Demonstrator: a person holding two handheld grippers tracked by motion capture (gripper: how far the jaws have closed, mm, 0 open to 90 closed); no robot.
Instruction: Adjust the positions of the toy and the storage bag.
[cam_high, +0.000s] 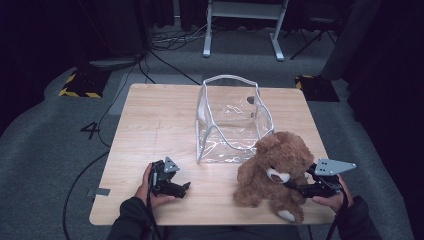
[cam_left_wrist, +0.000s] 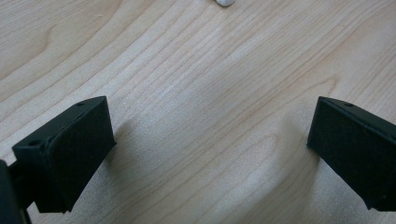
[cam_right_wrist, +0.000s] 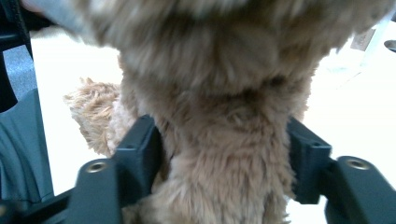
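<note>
Your right tongs have their jaws on either side of the brown teddy bear, and in the right gripper view the fur bulges against both black jaws, so you are grasping the bear around a narrow part of its body. Your left tongs are released: the left gripper view shows the two jaws spread wide over bare wood, with nothing between them. The bear sits upright at the near right part of the surface, its back just beside the front corner of the clear plastic bag, which stands open in the middle. The surface is pale wood with a plain grain, on a grey carpeted floor. Beyond it the room is dark, with cables on the floor, yellow-and-black striped markings to the far left and right, and a white frame at the back. The high view gives you the whole layout and both hands; the right gripper view gives the grip itself, blurred but close, and the left gripper view shows a small white object at its top edge that I cannot identify.
</note>
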